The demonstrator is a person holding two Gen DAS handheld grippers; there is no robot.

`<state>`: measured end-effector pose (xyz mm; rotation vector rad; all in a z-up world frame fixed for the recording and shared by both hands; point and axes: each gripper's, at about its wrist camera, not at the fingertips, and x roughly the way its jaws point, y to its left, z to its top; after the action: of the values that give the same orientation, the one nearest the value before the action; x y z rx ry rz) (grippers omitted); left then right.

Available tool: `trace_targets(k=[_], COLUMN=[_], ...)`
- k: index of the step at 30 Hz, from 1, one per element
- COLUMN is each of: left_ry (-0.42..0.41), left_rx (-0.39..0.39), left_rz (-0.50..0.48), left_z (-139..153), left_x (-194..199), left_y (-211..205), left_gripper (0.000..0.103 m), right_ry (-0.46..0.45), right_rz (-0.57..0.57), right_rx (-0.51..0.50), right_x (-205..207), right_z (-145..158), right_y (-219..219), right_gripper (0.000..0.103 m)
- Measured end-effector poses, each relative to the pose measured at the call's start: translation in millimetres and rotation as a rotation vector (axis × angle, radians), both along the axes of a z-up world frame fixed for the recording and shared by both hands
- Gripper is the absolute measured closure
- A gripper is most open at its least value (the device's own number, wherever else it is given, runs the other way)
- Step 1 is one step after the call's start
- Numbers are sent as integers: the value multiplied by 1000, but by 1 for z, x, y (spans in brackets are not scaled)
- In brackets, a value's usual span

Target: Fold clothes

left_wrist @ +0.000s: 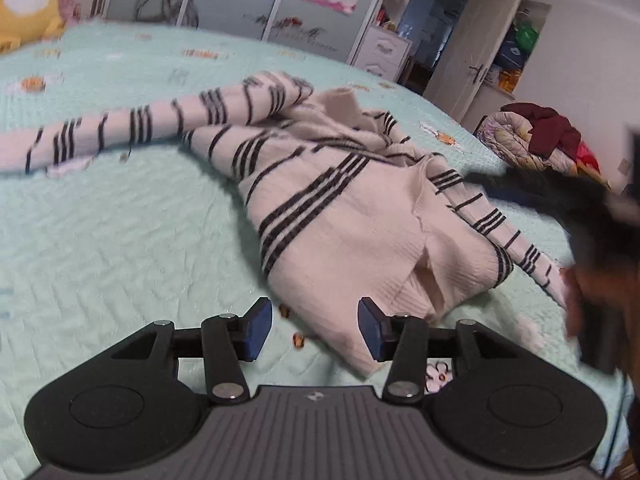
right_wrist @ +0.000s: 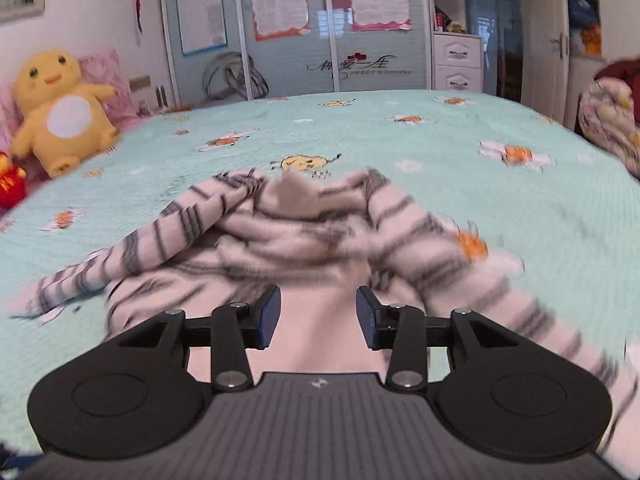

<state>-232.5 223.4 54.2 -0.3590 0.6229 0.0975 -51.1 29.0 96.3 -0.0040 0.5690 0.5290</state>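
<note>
Now we spread the crumpled striped sweater [left_wrist: 340, 208] flat on the bed [left_wrist: 120, 240] before any fold.

Nearest us, the left gripper [left_wrist: 315, 330] hovers at the hem corner, its fingers [left_wrist: 256, 332] parted and empty; the right gripper [right_wrist: 318, 317] hangs over the pale body, its fingers likewise apart, gripping nothing. We should pinch only the hem edge, draw it taut toward us, then reach farther to straighten the long sleeve [left_wrist: 100, 136] and the bunched collar [right_wrist: 296, 194], keeping both layers level. Beyond, the yellow plush toy [right_wrist: 60, 112] sits well clear.
</note>
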Motion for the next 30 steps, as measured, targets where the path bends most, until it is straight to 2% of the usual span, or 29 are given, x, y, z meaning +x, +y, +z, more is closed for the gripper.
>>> trace_targets(k=[2,4,9,11,12,14,16,18,21,22,23,24,25,27,30], left_ry=[-20,-37,-29,-26,-25,-21,-12,-3,-7,-6,-5,-4,1,-19,-46], left_rx=[55,112,280,350,382,439,472,503,505,487,468,449,439,352,221], left_rz=[-13,-37,-121,-150,-155,-163,-167,-160,-106,-90,-74,-58,-42,-9,95], left_z=[3,6,-2,-8,-11,-17,-21,-25,-23,-21,-19,-17,-15,-6,5], left_x=[8,17,45,53,57,65,71,78,82,82,82,82,81,74,56], left_y=[-7,-16,-53,-68,-73,-80,-84,-86,-79,-74,-69,-64,-58,-41,-12], left_gripper=[47,45,41,40,40,39,39,39,39,46,70,88,98,98,98], right_ry=[-13,-19,-55,-63,-62,-40,53,90,80,76,73,71,68,66,67], right_rz=[-11,-15,1,-39,-67,-125,-164,-167,-163,-161,-160,-159,-158,-157,-155], right_rx=[43,50,-3,-5,-2,13,76,140,132,118,109,100,91,83,81], right_x=[-34,-62,-108,-114,-116,-116,-103,-97,-101,-102,-102,-103,-103,-103,-103], right_z=[-11,-21,-45,-54,-59,-71,-80,-83,-87,-87,-86,-86,-86,-86,-86], right_y=[-20,-30,-29,-32,-35,-41,-52,-61,-61,-59,-57,-56,-54,-53,-53], right_gripper=[53,52,50,37,34,34,34,34,33,31,30,30,30,30,29])
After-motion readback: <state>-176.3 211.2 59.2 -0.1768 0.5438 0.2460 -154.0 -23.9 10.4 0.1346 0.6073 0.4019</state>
